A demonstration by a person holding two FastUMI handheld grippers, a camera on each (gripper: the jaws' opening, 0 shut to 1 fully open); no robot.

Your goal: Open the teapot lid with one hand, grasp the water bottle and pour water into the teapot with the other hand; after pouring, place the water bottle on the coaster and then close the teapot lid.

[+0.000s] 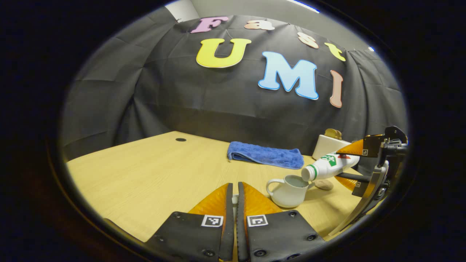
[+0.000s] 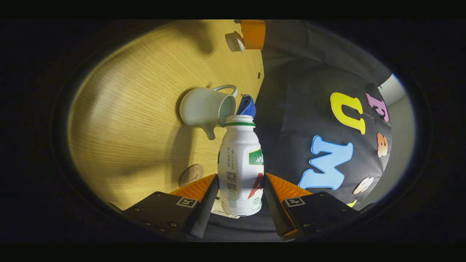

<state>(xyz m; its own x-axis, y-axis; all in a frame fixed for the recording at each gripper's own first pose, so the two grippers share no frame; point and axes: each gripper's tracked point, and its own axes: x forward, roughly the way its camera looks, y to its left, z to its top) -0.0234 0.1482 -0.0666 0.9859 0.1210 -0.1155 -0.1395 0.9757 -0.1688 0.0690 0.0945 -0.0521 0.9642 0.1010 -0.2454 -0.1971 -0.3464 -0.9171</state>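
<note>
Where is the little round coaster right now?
In the left gripper view the coaster lies flat on the table, just right of the teapot, below the tipped water bottle held by the right gripper.

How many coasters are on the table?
1: the coaster lies on the table just beyond the teapot, beneath the tilted water bottle. Others may be hidden.

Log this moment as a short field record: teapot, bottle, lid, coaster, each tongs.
teapot: white teapot upright on wooden table, lid off
bottle: white water bottle uncapped, tipped with mouth at teapot opening
lid: small white lid held in left tongs, away from pot
coaster: round coaster bare, beside teapot
right tongs: clamped on bottle
other: blue towel behind
</note>
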